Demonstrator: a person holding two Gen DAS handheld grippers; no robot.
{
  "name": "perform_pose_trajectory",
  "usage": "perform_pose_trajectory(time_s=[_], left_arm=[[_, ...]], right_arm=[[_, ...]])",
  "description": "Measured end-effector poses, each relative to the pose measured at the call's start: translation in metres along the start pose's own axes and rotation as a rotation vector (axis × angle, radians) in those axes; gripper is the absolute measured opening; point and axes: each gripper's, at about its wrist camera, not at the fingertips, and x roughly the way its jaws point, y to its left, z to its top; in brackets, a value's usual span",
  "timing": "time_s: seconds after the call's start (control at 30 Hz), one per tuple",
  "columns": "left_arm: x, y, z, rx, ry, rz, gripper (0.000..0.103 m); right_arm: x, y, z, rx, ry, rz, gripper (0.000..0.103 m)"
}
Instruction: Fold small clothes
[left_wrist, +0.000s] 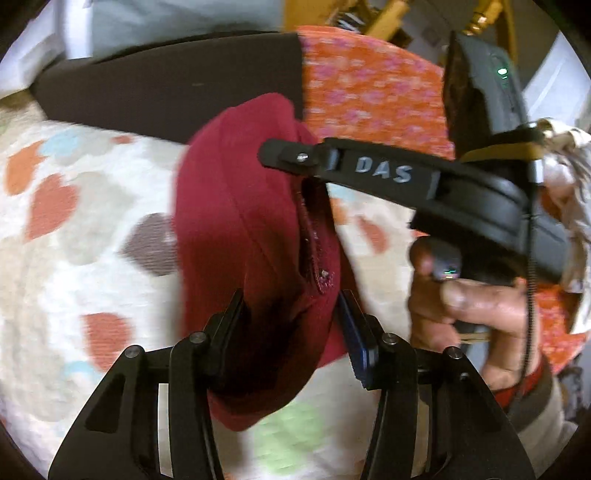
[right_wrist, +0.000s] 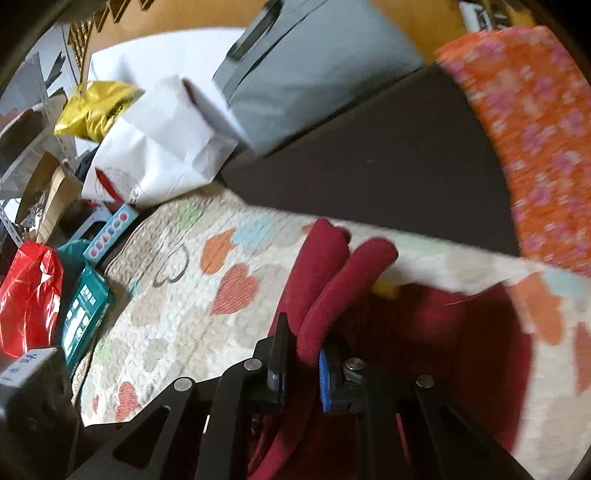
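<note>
A small dark red garment (left_wrist: 243, 236) hangs bunched between my two grippers above a quilt with heart shapes (left_wrist: 74, 221). My left gripper (left_wrist: 291, 314) is shut on a thick fold of it. In the left wrist view the other gripper's black finger marked DAS (left_wrist: 369, 170) reaches in from the right to the garment's top edge, with the person's hand (left_wrist: 469, 314) behind it. My right gripper (right_wrist: 303, 343) is shut on a rolled edge of the same red garment (right_wrist: 340, 280), which also spreads to the right below it.
A dark brown board (right_wrist: 388, 166) and an orange flowered cloth (right_wrist: 535, 147) lie at the quilt's far edge. A grey bin (right_wrist: 306, 74), a white paper bag (right_wrist: 159, 147), a red bag (right_wrist: 29, 295) and a teal box (right_wrist: 83, 317) crowd the left side.
</note>
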Motion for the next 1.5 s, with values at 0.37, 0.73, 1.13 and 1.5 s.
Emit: perform_pose_trajectory(time_s=[0.37,0.73,1.13,1.5], left_arm=[[0.005,-0.035,-0.009,0.176,0.037,0.02,0.05],[0.04,-0.007,-0.027,0.121,0.163,0.193,0.05],[0.067,0.001,-0.035,0.116,0.236,0.259,0.051],[0.05,-0.012,-0.031,0.152,0.155,0.287,0.051]], right_arm=[[-0.016,-0.12,-0.028,0.051,0.053,-0.249,0.011],[-0.056,-0.14,-0.054,0.18,0.062,-0.171,0.022],[-0.039,-0.1,-0.125,0.015,0.129,-0.171,0.02],[-0.083,-0.092,-0.129,0.104,0.093,-0.156,0.02]])
